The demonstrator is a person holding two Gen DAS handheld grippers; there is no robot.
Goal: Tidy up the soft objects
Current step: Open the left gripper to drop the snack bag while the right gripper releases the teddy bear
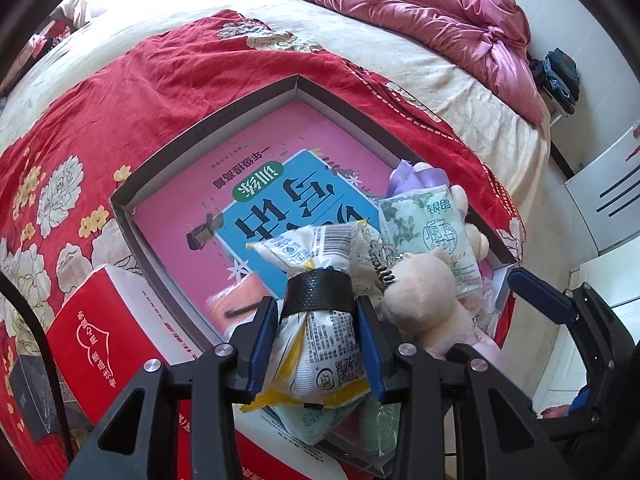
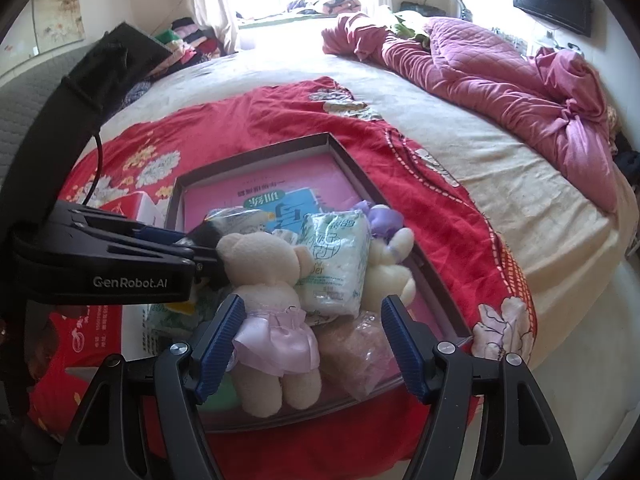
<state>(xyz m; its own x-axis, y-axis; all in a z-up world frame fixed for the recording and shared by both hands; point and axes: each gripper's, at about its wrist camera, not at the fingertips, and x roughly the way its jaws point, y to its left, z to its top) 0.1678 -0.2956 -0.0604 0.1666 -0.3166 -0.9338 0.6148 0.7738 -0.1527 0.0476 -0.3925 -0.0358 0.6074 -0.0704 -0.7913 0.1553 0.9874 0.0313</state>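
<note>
A shallow dark box (image 1: pixel 240 109) lined with a pink book (image 1: pixel 224 216) lies on the bed. My left gripper (image 1: pixel 316 308) is shut on a white-and-yellow packet (image 1: pixel 320 344) with a black band, held over the box's near corner. A cream teddy bear (image 1: pixel 420 300), a green tissue pack (image 1: pixel 436 232) and a purple-trimmed plush (image 1: pixel 416 176) lie in the box. In the right wrist view my right gripper (image 2: pixel 312 308) is open around the bear (image 2: pixel 264 276) in its pink dress; the right pad stands clear of it. The left gripper (image 2: pixel 192 248) reaches in from the left.
A red carton (image 1: pixel 104 332) sits against the box's left side on a red floral blanket (image 1: pixel 120 92). A brownish bag (image 2: pixel 360 348) lies in the box's near corner. A crumpled pink quilt (image 2: pixel 500 80) covers the far side of the bed. White furniture (image 1: pixel 608 200) stands at right.
</note>
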